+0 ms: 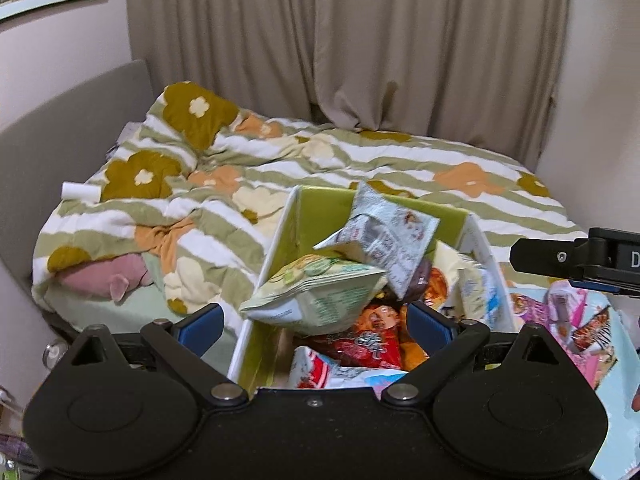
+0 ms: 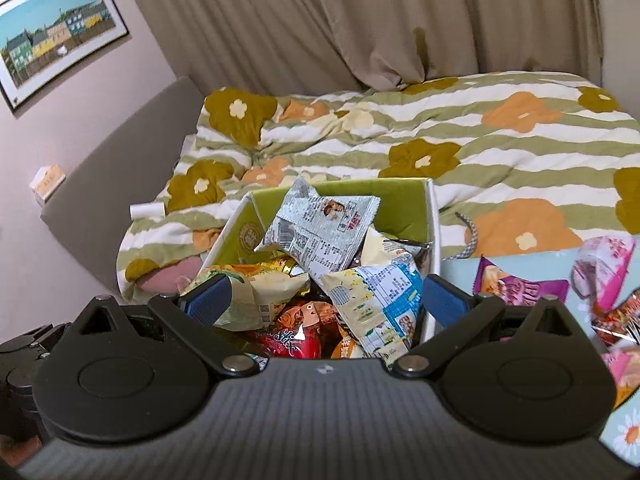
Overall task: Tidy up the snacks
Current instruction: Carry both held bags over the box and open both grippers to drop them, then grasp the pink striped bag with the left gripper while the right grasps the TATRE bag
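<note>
Both tools, left [image 1: 316,322] and right [image 2: 326,298], gape empty over the green-lined cardboard snack box [image 1: 320,210]; only the right view shows the purple foil packet [image 2: 520,286] beside it.

Rumpled floral striped duvet [image 1: 304,168] on grey-framed bed [image 1: 68,120], beige curtains [image 1: 344,36] behind, framed picture [image 2: 52,40] on wall.

A bed [image 2: 500,148] with a green and white flower blanket [image 1: 248,184] carries a box [image 2: 430,216] full of snack bags. Beside the box lies a light blue cloth [image 2: 460,276] with more snack packets [image 2: 516,288]. A small white tube [image 1: 80,192] rests on the blanket.
</note>
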`<state>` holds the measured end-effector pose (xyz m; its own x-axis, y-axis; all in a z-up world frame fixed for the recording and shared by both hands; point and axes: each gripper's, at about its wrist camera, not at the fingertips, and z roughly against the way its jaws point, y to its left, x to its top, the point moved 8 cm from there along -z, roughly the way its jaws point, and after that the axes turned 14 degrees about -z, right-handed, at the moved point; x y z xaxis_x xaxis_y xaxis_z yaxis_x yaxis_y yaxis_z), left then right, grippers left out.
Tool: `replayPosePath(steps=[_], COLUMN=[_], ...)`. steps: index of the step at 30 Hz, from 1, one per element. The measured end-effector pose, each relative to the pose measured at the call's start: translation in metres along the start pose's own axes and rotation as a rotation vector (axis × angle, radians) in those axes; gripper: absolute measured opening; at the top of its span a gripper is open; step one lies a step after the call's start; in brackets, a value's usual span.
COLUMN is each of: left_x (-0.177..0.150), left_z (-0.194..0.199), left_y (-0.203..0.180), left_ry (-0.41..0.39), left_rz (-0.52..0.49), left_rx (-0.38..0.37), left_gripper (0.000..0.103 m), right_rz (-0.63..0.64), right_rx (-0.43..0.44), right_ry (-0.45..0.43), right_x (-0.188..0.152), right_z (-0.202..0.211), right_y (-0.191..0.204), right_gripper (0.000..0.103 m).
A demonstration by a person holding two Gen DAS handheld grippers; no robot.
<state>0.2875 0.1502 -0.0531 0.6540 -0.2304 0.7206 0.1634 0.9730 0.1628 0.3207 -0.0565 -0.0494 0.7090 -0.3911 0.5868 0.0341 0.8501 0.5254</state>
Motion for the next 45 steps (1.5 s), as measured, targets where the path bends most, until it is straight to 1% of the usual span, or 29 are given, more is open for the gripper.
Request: replayPosePath(steps=[4,7,11,13,17,20,22,26,30,35,40,45], left_x=[0.008,0.015,0.021,0.023,0.025,0.026,0.025,0.022,0.015,0.007,-0.005,-0.015], left_z=[0.01,0.016,0.022,0.024,0.029,0.031,0.029,0.013,-0.009,-0.035,-0.063,-0.088], left_y=[-0.016,-0.031,-0.057,-0.07,-0.102,-0.132,-0.153,-0.196,-0.233,-0.272,-0.296,-0.308], left_ry=[-0.035,-0.067,-0.093,-0.096,-0.096,-0.096,-0.082,-0.019,0.05,0.124,0.199,0.25], left_rz=[-0.032,-0.062,-0.096,-0.102,-0.127,-0.156,-0.161,-0.131,-0.079,-0.002,0.121,0.218], left_rx=[-0.052,-0.101,-0.152,-0.174,-0.196,-0.199,-0.193,-0.208,-0.198,-0.155,-0.121,-0.076], left_gripper=[0.1,0.1,0.1,0.1,0.1,0.1,0.1,0.1,0.1,0.1,0.1,0.1], right_rz=[-0.024,-0.049,-0.1,-0.131,-0.159,-0.143,-0.128,-0.114,-0.086,-0.068,-0.026,0.02], right_rx=[-0.022,-0.056,-0.126,-0.147,-0.184,-0.21,-0.22,-0.222,-0.216,-0.191,-0.163,-0.137], right_ry=[-0.047,-0.091,-0.157,-0.181,-0.22,-0.245,-0.247,-0.196,-0.134,-0.043,0.047,0.109], right_x=[0.002,0.006,0.013,0.017,0.028,0.036,0.042,0.053,0.06,0.062,0.061,0.059], right_z=[0.026,0.049,0.079,0.093,0.116,0.129,0.133,0.132,0.121,0.1,0.073,0.05], right_y=[-0.009,-0.023,-0.053,-0.07,-0.109,-0.138,-0.157,-0.199,-0.238,-0.281,-0.309,-0.326], right_gripper=[0.103,0.103,0.103,0.103,0.103,0.103,0.103,0.103,0.103,0.103,0.103,0.103])
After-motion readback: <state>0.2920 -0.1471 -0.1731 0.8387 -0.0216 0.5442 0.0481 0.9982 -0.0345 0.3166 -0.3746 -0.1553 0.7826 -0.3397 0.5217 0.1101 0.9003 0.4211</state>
